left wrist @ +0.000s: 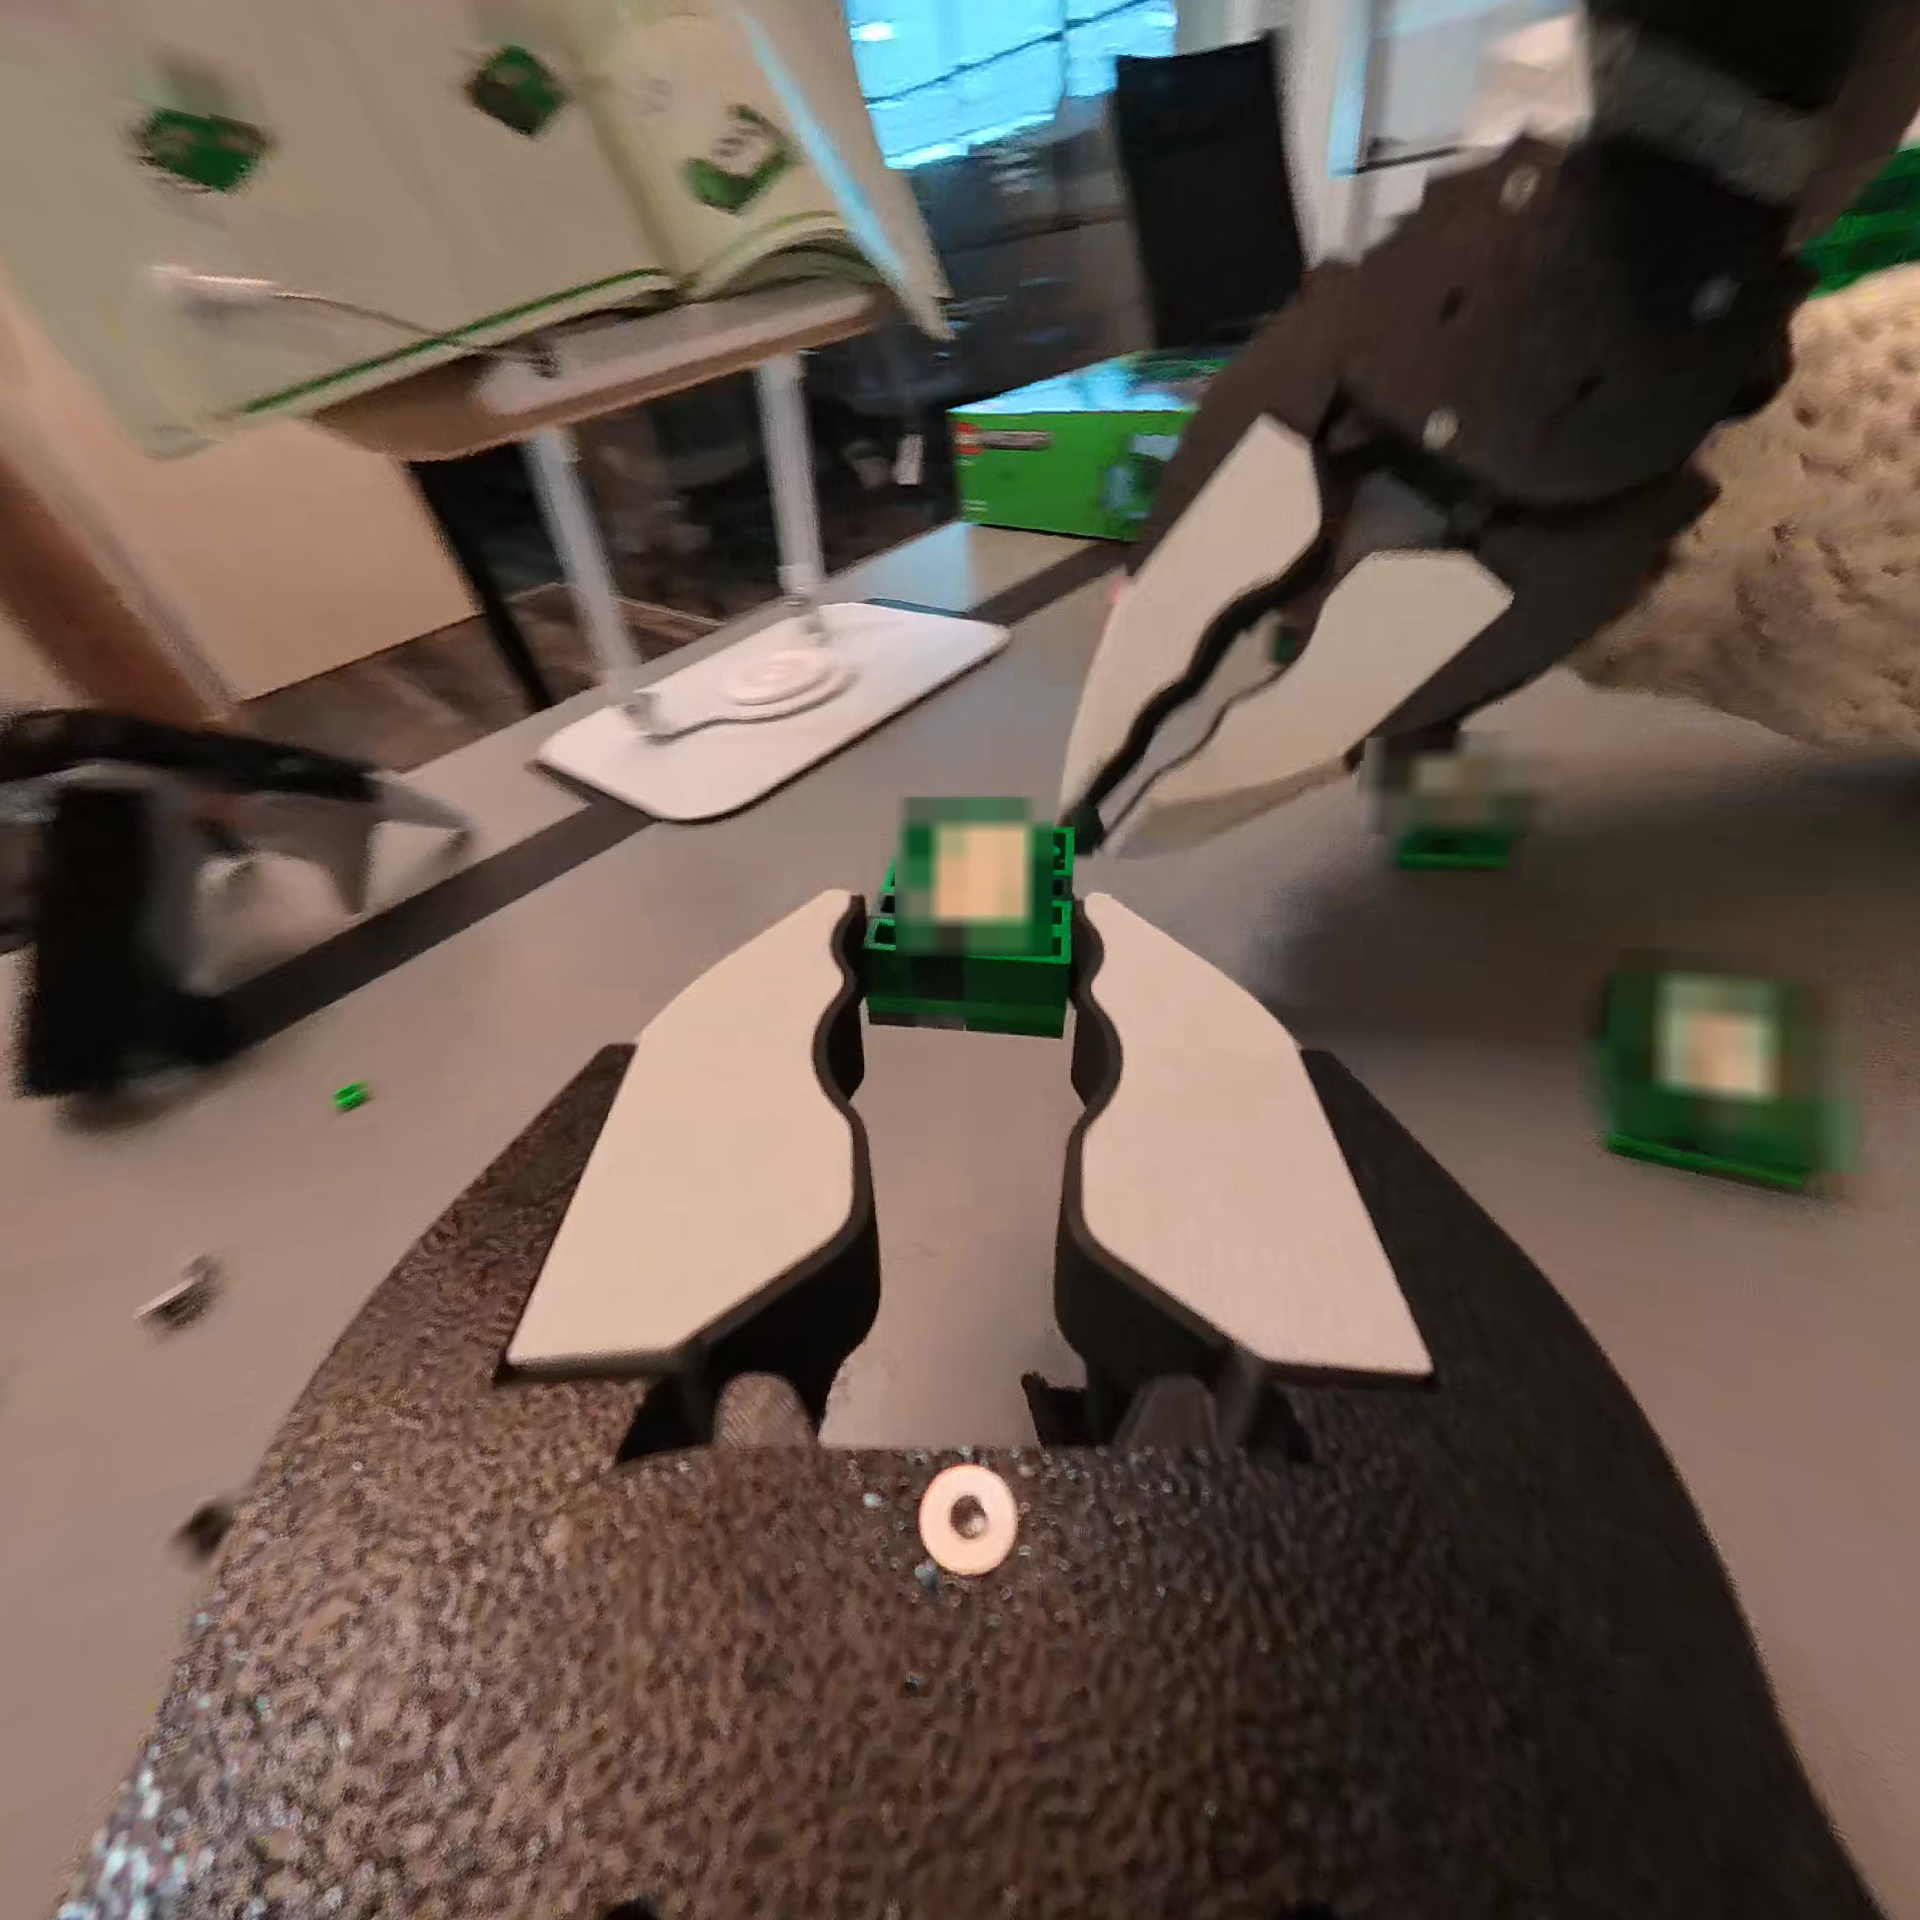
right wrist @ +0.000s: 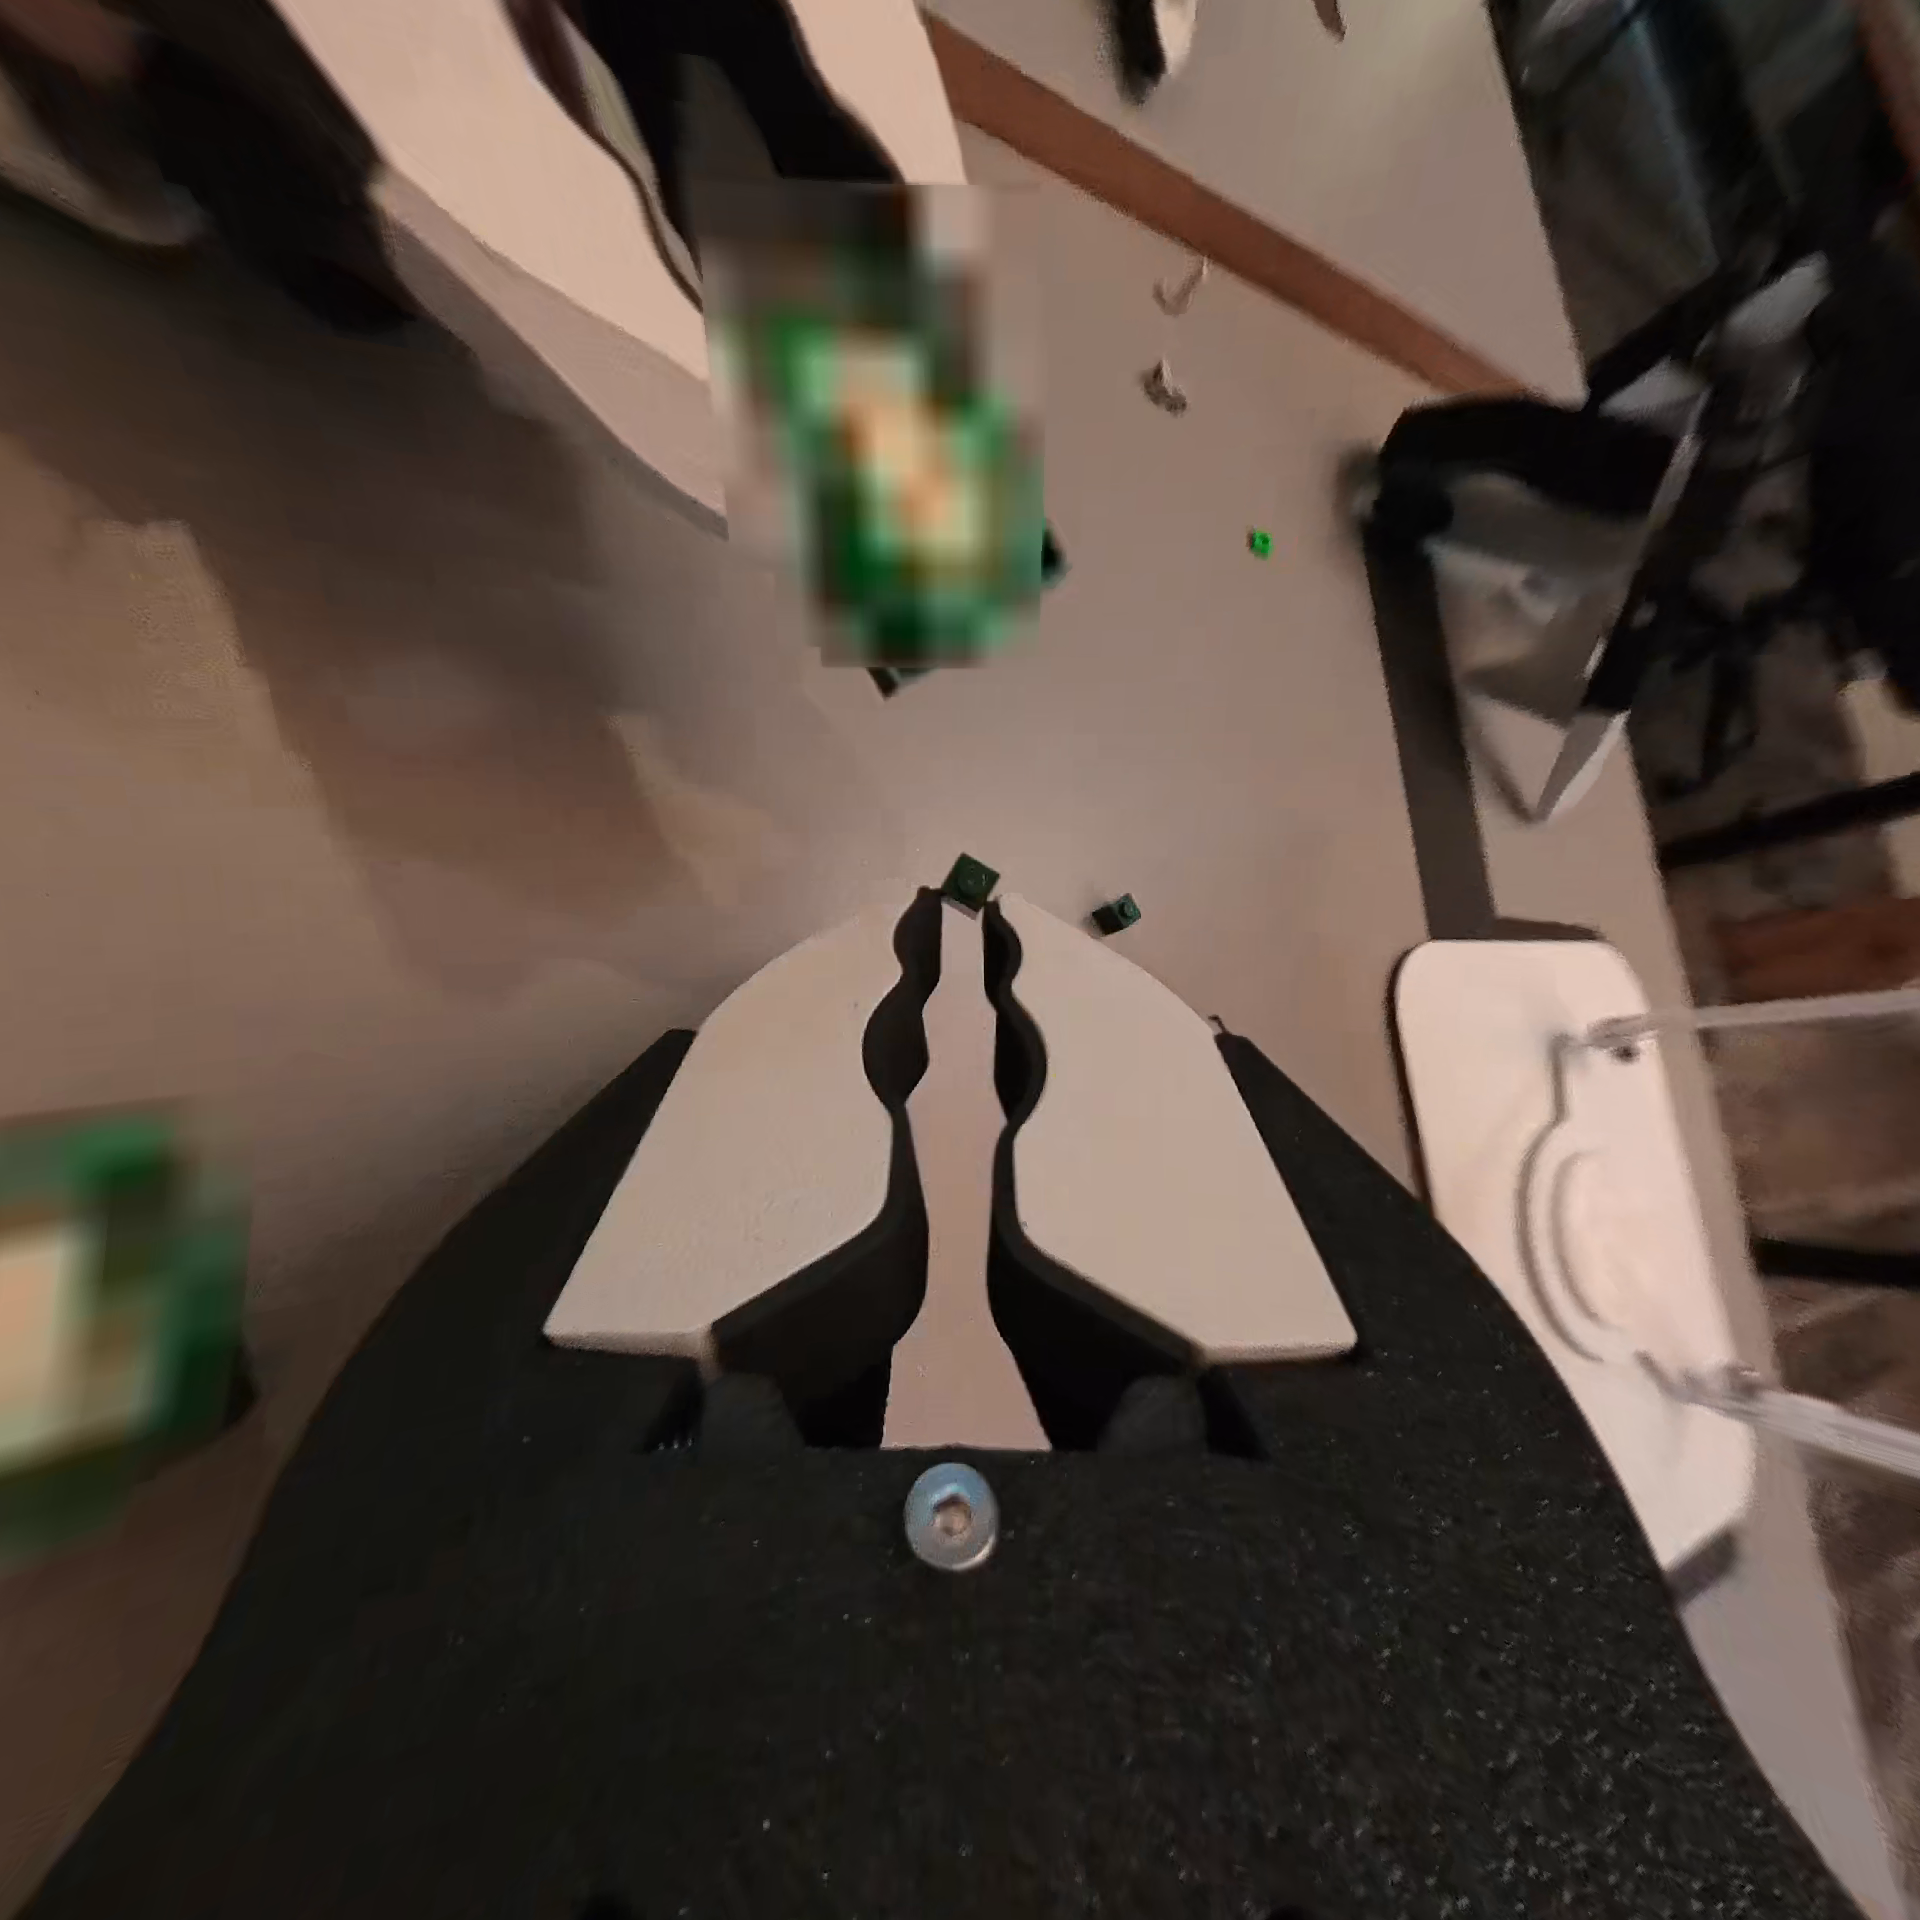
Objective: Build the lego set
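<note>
My left gripper [left wrist: 968, 940] is shut on a green lego block assembly [left wrist: 966, 987] and holds its sides just above the grey table [left wrist: 416, 1195]. My right gripper [right wrist: 961, 906] is shut on a small dark green one-stud piece [right wrist: 971, 883] at its fingertips. In the left wrist view the right gripper [left wrist: 1091, 831] comes down from the upper right, its tips beside the assembly's top right corner. In the right wrist view the assembly [right wrist: 1023, 551] lies ahead, mostly under a mosaic patch.
Two more green assemblies [left wrist: 1449, 852] [left wrist: 1704, 1164] sit to the right. Loose small pieces lie on the table [left wrist: 351, 1095] [right wrist: 1117, 914] [right wrist: 1260, 542]. A white stand base [left wrist: 779, 696], an open booklet [left wrist: 416, 208], a green box [left wrist: 1070, 457] and a black object [left wrist: 125, 883] lie around. One gripper's finger ends stand about 6 cm off the other's. The black object [left wrist: 125, 883] is about 30 cm from both grippers' fingertips. My right wrist view [right wrist: 1549, 478] looks at it from another angle.
</note>
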A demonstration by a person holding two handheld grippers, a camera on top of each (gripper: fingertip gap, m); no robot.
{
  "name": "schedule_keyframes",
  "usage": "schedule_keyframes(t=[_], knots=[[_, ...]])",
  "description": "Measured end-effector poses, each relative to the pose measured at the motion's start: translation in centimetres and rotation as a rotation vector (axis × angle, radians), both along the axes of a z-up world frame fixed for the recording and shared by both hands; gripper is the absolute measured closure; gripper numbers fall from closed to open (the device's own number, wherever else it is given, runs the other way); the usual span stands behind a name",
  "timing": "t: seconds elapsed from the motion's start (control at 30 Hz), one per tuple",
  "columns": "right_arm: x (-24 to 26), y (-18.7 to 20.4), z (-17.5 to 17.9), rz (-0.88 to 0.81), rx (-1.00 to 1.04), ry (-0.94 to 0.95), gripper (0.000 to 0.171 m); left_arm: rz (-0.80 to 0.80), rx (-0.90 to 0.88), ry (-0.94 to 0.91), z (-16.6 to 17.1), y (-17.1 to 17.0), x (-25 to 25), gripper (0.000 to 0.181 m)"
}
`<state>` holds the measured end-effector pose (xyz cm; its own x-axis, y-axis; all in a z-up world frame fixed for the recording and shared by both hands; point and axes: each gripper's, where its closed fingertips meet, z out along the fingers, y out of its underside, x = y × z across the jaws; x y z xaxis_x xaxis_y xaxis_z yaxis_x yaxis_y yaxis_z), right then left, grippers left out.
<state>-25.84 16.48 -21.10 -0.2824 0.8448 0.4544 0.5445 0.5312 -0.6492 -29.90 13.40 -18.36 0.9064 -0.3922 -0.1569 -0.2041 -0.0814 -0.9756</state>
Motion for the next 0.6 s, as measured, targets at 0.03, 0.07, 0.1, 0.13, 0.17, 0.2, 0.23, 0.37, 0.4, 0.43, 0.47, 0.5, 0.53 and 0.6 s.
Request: schedule_keyframes(t=[0.03,0.07,0.1,0.13,0.17,0.2,0.23,0.37,0.4,0.43,0.47,0.5,0.53,0.6], knots=[[0.6,-0.5,0.6,0.016,0.031,0.011,0.164,-0.023,-0.009,-0.01,-0.1,-0.1,0.5,0.145],[1.2,-1.0,1.1,0.034,0.044,0.015,0.164,-0.053,-0.018,-0.025,-0.2,-0.2,1.0,0.145],[1.8,-1.6,1.6,0.052,0.045,0.022,0.164,-0.091,-0.024,-0.045,-0.3,-0.3,1.7,0.145],[2.4,-2.1,1.9,0.064,0.039,0.017,0.164,-0.121,-0.024,-0.062,-0.3,-0.4,2.3,0.145],[3.2,-2.7,1.9,0.081,0.019,-0.009,0.164,-0.134,-0.025,-0.071,-0.3,-0.6,2.7,0.145],[4.2,-3.5,1.4,0.103,-0.023,-0.06,0.164,-0.146,-0.029,-0.068,-0.4,-0.6,3.1,0.145],[5.3,-4.4,0.7,0.12,-0.066,-0.124,0.164,-0.163,-0.034,-0.063,-0.5,-0.7,3.5,0.145],[10.7,-6.1,-1.6,0.105,-0.059,-0.328,0.164,-0.371,-0.018,-0.079,-0.1,-2.6,7.2,0.145],[11.8,-6.2,-1.7,0.076,-0.049,-0.345,0.164,-0.428,-0.019,-0.073,0.0,-3.3,8.3,0.145],[12.6,-6.4,-1.6,0.054,-0.051,-0.345,0.164,-0.477,-0.021,-0.055,0.0,-3.9,9.6,0.145],[13.3,-6.7,-1.5,0.031,-0.063,-0.343,0.164,-0.515,-0.021,-0.026,-0.2,-4.4,10.8,0.145],[14.1,-6.9,-1.6,0.007,-0.079,-0.366,0.164,-0.547,-0.021,0.012,-0.5,-4.9,11.9,0.145],[15.3,-7.1,-2.0,-0.014,-0.092,-0.421,0.164,-0.577,-0.026,0.055,-0.9,-5.4,13.0,0.145],[18.2,-7.3,-3.1,-0.057,-0.085,-0.578,0.164,-0.617,-0.038,0.132,-2.0,-6.0,14.6,0.145]])
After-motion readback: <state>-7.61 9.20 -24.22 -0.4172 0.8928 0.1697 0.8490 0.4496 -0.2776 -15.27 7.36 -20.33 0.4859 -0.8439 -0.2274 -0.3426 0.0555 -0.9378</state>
